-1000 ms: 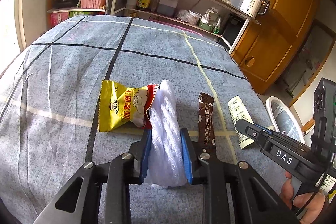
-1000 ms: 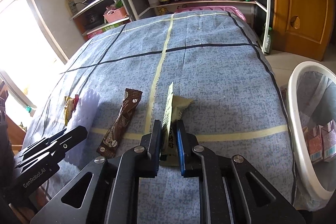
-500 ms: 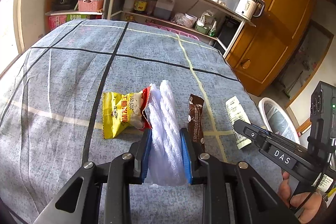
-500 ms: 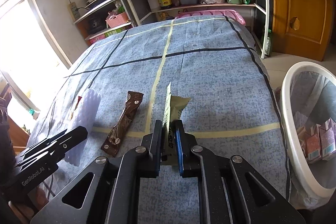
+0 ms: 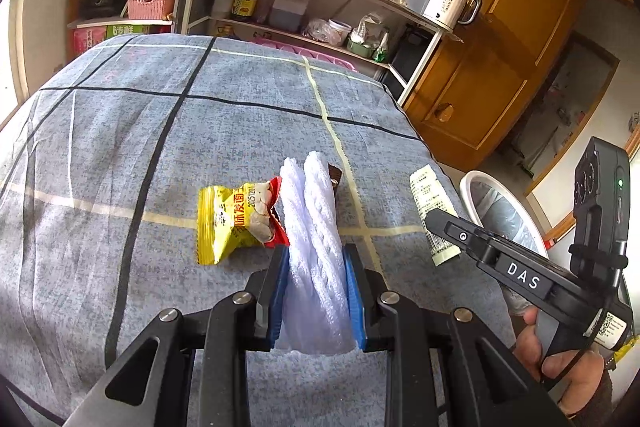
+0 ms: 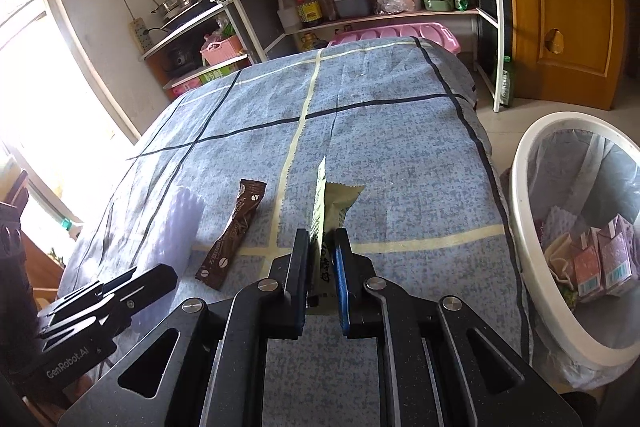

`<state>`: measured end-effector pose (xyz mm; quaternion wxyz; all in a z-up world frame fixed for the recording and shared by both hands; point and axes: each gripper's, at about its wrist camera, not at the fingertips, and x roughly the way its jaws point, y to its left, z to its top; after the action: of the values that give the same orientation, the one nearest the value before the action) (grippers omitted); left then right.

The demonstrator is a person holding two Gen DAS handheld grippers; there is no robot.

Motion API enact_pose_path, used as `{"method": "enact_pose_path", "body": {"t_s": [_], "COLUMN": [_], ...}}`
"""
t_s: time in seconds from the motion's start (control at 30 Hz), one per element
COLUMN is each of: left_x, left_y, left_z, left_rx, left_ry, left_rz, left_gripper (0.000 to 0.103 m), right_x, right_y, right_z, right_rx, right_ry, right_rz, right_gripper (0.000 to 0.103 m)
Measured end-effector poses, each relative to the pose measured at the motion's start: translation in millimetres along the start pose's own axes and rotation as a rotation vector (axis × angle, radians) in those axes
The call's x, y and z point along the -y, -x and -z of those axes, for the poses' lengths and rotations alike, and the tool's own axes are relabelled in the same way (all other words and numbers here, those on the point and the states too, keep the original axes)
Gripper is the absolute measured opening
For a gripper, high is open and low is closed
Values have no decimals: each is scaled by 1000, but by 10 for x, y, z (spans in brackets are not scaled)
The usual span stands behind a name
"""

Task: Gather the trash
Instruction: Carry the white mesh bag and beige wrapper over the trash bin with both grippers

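With your left gripper (image 5: 316, 291) clenched on the white foam sleeve (image 5: 316, 243) and right gripper (image 6: 322, 279) pinching the green wrapper (image 6: 334, 205), carry both clear of the counter (image 6: 400, 155) and release only above the bin (image 6: 524, 211).

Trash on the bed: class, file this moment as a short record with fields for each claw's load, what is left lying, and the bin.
left claw: shut on white foam sleeve
right claw: shut on pale green wrapper
left on bedspread: yellow snack packet, brown sachet
bin: white, lined, on the floor beside the bed, cartons inside
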<state>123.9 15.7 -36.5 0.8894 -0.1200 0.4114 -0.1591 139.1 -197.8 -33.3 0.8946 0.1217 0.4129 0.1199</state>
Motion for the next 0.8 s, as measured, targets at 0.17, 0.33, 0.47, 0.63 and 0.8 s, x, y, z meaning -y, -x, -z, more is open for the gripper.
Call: {"method": "enact_pose_path", "body": {"t_s": [0.17, 0.33, 0.47, 0.63, 0.8], "left_x": [95, 184, 278, 434, 581], "left_y": [-51, -52, -38, 15, 1], "left_z": [133, 193, 249, 232, 129], "left_rx": [-37, -52, -61, -42, -23], "left_ry": [-36, -47, -72, -111, -133], "left_rz": [17, 39, 57, 72, 84], "left_gripper": [27, 27, 27, 27, 27], "right_x": [43, 72, 122, 211, 351], "right_y": [44, 96, 164, 294, 465], "right_z": [17, 33, 42, 41, 34], "right_rx": [8, 18, 30, 52, 79], "right_ry": [-7, -15, -19, -31, -48], "right_rz": [3, 3, 9, 13, 20], "right_gripper": [12, 12, 12, 12, 12]}}
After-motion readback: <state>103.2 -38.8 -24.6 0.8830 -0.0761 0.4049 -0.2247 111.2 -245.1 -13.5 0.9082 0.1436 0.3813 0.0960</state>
